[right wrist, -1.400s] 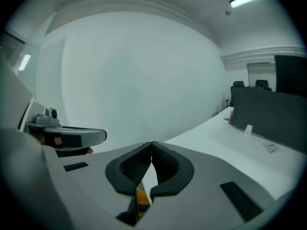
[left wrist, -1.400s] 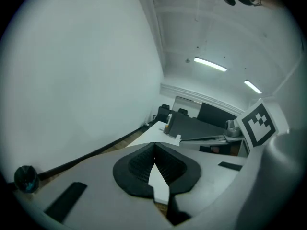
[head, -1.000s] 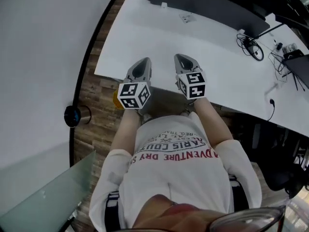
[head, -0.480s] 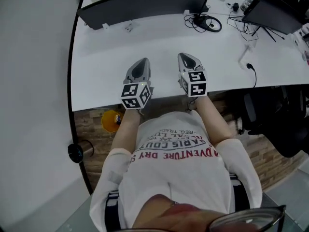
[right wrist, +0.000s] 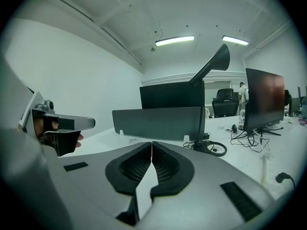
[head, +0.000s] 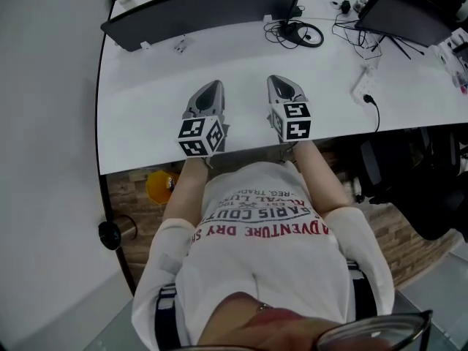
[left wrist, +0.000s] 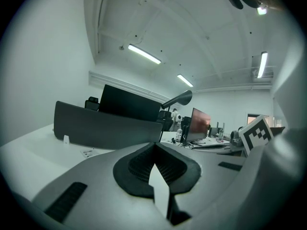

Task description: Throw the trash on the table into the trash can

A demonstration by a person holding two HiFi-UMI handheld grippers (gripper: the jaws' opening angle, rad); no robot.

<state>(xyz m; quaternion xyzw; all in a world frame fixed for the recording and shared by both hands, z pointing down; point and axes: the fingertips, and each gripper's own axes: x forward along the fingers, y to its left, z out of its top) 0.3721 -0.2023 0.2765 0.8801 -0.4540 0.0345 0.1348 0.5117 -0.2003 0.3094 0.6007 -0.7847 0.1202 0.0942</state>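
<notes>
Now, left gripper (left wrist: 154, 146): clenched shut, nothing btwn jaws; held over near edge of table (head: 146, 123)
Right gripper (right wrist: 152, 143): also clenched, empty; beside the left one, same edge
Trash: only likely piece is a small flat scrap (head: 180, 44) far back on the table, just in front of the dark divider (head: 197, 13); well apart from both tools
Trash can: prob. the yellow bin (head: 159, 185) on the floor under the table's near-left edge; can't tell for sure, and a black cylinder (head: 113, 232) stands further left
Risk 1: jaws reach the scrap unopened and just shove it; cause = not spreading them first
Risk 2: scrap looks thin & flat on a smooth top, so pads may skate over it or push it under the divider; cause = too shallow an approach
Risk 3: wrong pick; white foot (head: 144, 46) of the divider sits near the scrap & looks similar from afar
Risk 4: right tool strays toward cable coil (head: 300, 34) & snags; cause = long reach across the table
Risk 5: bin half hidden under the table edge, in neither gripper view; a light scrap let go from high up could flutter, miss & land on the floor
</notes>
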